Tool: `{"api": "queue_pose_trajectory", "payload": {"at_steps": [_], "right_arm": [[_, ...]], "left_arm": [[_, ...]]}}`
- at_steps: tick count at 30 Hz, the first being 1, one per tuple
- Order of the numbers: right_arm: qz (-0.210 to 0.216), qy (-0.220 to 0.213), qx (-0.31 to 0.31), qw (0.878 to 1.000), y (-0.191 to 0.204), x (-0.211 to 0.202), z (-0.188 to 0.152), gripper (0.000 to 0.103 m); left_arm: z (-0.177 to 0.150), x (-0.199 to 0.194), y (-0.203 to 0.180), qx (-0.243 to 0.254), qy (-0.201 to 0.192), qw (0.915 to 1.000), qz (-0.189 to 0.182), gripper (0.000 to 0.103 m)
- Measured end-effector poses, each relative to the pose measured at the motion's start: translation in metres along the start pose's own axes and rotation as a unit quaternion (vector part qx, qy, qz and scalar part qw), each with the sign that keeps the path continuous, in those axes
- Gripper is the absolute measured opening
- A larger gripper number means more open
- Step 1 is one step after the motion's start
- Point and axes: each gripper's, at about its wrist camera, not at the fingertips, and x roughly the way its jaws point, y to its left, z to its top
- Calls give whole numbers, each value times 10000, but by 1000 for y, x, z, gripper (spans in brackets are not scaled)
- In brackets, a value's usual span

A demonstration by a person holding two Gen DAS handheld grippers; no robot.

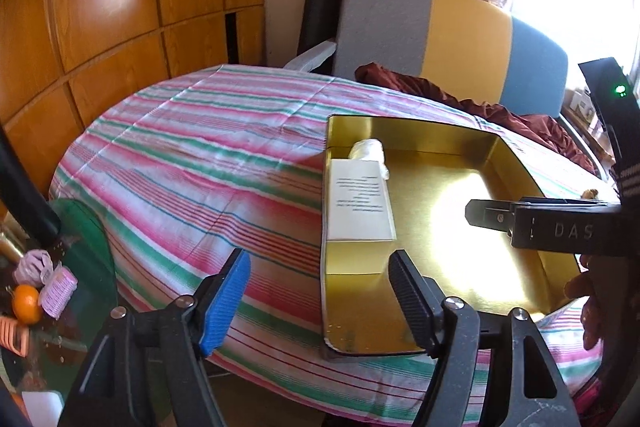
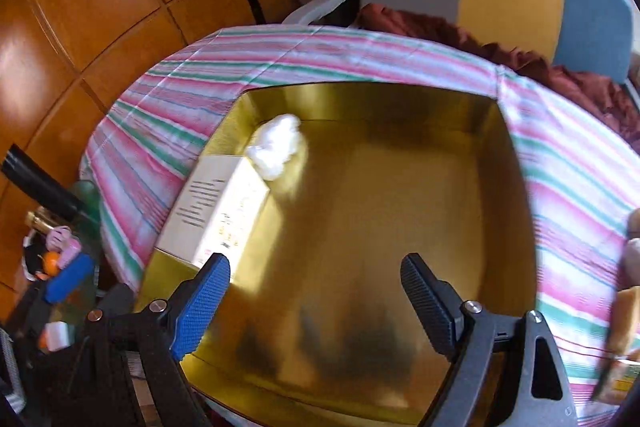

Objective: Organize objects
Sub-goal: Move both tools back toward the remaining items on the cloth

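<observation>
Indoors, a gold tin (image 2: 516,187) sits on striped tablecloth (image 1: 200,167); both grippers' fingers (image 1: 224,303) gape empty.

left gripper (image 1: 320,291) & right gripper (image 2: 316,299) both w/ jaws spread wide, nothing held.
</observation>
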Motion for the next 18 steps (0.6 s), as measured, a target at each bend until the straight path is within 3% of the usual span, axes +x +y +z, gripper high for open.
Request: {"api": "queue_pose_trajectory", "payload": {"at_steps": [4,18], "right_arm": [[-286,-172,6,9994,-17,-15,-9,100],[-953,-577,929,9894,-122,-78,-34,100]], "left_arm": [[1,-6,-11,159,-82,9998,-71,76],[-1,-17,-62,717,-78,9965,-421,80]]}}
